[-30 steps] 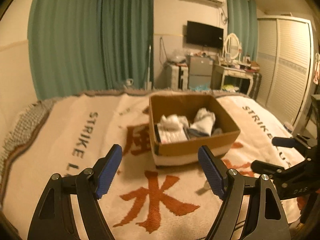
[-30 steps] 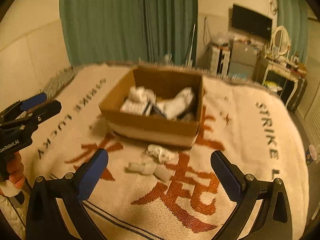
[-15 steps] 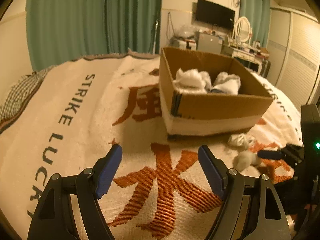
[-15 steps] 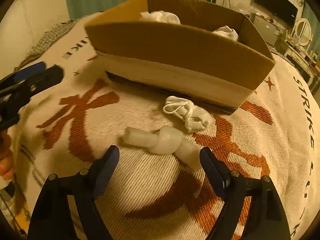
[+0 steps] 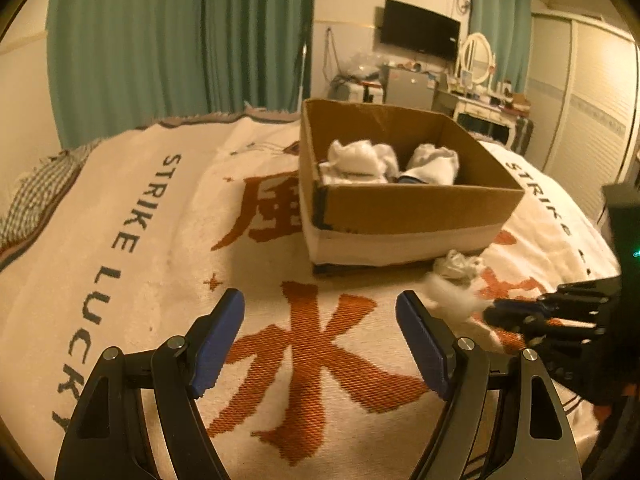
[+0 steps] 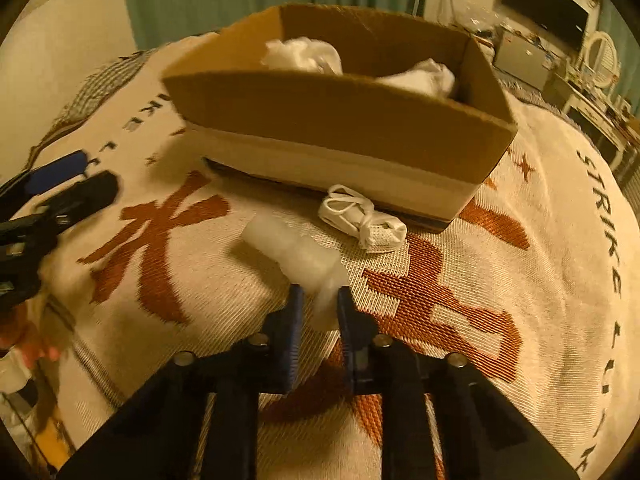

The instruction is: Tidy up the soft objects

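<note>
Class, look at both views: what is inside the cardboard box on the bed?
Inside the cardboard box lie two white soft bundles, with something dark between them. The box floor and anything beneath the bundles are hidden by the bundles and the near wall.

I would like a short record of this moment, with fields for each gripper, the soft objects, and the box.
right gripper: closed on the pale fluffy sock, which lies on the blanket
left gripper: open, empty, above the blanket
second loose item: white mesh sock, beside the front wall of the box, outside it
cardboard box: open top, white soft items already inside
state: fluffy sock gripped, not yet in the box
</note>
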The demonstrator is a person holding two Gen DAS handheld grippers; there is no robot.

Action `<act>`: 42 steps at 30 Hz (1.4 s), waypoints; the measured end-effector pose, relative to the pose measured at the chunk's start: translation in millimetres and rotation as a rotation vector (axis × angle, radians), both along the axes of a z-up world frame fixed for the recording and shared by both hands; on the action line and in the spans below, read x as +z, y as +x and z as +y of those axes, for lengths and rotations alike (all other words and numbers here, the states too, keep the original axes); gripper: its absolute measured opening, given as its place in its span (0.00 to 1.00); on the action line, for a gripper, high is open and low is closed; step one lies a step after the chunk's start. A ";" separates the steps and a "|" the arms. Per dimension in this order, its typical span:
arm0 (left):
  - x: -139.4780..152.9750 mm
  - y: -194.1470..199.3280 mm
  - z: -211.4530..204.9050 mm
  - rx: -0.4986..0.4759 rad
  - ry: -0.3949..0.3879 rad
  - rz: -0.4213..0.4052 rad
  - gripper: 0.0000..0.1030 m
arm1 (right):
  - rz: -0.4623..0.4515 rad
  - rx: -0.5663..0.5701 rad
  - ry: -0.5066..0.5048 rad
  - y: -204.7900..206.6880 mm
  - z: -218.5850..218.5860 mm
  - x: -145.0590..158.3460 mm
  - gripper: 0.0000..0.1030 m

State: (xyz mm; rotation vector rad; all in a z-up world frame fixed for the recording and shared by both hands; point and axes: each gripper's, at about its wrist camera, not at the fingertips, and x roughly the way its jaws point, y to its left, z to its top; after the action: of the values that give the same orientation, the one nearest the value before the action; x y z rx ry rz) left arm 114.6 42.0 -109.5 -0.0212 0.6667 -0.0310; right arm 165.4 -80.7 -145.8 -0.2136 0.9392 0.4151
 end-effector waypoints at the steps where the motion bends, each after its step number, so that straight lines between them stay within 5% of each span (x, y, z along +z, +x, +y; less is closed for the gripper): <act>1: 0.4 0.2 -5.0 -0.010 0.001 0.006 0.77 | -0.003 0.018 0.005 -4.7 -2.2 4.8 0.05; 19: -15.5 26.3 -80.4 -0.103 0.021 0.107 0.77 | -0.126 0.072 -0.003 -11.0 -63.1 47.1 0.05; 35: -55.1 104.4 -127.1 -0.080 -0.038 0.246 0.77 | -0.086 -0.034 0.009 41.5 -111.3 16.4 0.05; 38: -56.8 110.0 -125.6 -0.076 -0.042 0.251 0.73 | -0.083 -0.038 0.017 44.5 -114.4 13.9 0.05; 40: -57.0 108.7 -124.2 -0.081 -0.049 0.253 0.60 | -0.081 -0.042 0.026 45.5 -117.3 13.6 0.05; 42: -56.8 104.3 -124.0 -0.089 -0.044 0.252 0.57 | -0.083 -0.048 0.031 46.1 -119.3 15.1 0.05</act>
State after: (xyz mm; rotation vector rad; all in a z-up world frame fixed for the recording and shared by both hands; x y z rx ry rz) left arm 218.9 -81.9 -166.3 -0.0379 0.9191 -0.1297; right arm 211.5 -200.0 -130.7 -0.1781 0.8540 0.3738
